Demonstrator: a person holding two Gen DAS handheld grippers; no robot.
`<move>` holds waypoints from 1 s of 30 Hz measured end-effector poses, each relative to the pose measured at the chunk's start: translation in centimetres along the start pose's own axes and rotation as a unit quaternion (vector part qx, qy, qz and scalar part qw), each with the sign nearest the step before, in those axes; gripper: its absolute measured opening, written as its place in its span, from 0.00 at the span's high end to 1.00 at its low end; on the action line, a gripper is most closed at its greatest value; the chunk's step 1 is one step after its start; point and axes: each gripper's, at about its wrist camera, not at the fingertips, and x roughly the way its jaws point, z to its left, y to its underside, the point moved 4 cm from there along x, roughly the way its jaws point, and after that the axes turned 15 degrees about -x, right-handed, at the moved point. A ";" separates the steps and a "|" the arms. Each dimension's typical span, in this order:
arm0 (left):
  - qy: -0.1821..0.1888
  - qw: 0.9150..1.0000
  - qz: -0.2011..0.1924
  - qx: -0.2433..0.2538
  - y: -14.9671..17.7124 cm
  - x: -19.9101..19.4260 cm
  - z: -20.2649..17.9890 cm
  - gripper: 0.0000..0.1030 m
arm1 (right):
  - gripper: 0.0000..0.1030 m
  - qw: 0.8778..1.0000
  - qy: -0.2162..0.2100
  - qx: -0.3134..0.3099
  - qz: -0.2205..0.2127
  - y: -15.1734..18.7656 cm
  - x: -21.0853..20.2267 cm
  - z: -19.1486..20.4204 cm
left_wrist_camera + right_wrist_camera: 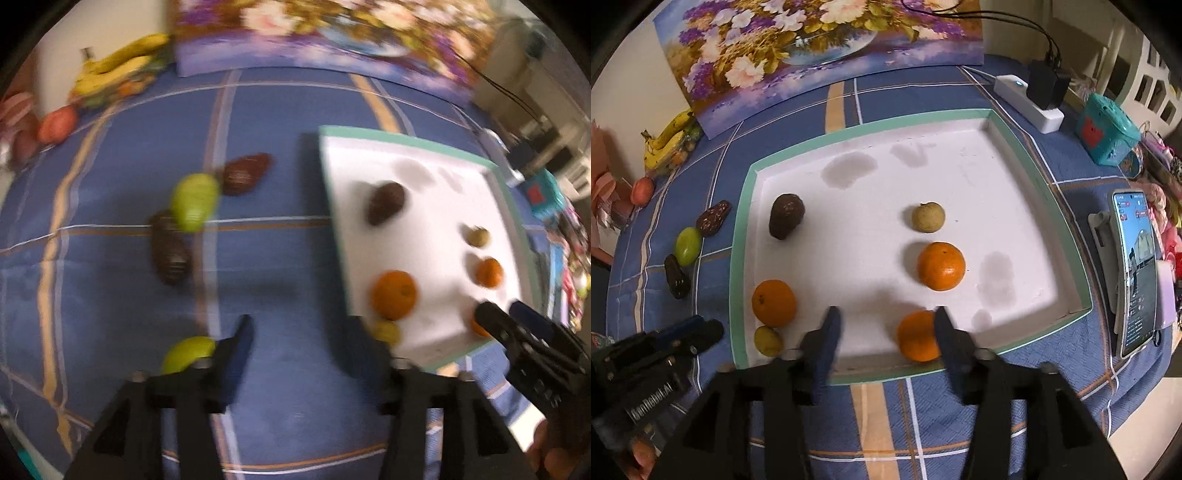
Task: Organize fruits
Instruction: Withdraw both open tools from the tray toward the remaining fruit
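Observation:
A white tray with a green rim (738,229) lies on the blue checked cloth. In it are three oranges (940,266) (774,302) (918,341), a dark avocado (786,220), a tan round fruit (928,217) and a small yellow fruit (768,340). Left of the tray lie a green fruit (194,202) and two dark brown fruits (243,173) (170,248); another green fruit (188,354) lies by my left fingers. My left gripper (303,332) is open and empty over the cloth. My right gripper (886,325) is open over the tray's near edge, the near orange beside its right finger.
Bananas (670,138) and a red fruit (642,190) lie at the far left. A flower painting (820,48) stands behind the tray. A power strip (1028,103), a teal box (1108,134) and a phone on a stand (1136,273) are to the right.

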 end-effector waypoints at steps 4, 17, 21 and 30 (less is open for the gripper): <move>-0.037 0.998 -0.025 -0.032 -0.9 -1.0 3.3 0.16 | 0.28 1.000 0.002 -0.017 -0.001 -0.3 0.3 1.5; -0.078 0.987 -0.069 -0.126 -2.3 -3.0 11.2 0.00 | 0.15 0.998 -0.013 -0.059 -0.021 -1.1 0.5 7.1; -0.084 0.986 -0.073 -0.128 -2.4 -3.1 12.1 0.00 | 0.07 0.998 -0.017 -0.063 -0.026 -1.2 0.5 8.5; -0.070 0.988 -0.058 -0.126 -2.3 -2.5 12.9 0.00 | 0.07 0.998 -0.006 -0.066 -0.016 -0.9 1.0 11.3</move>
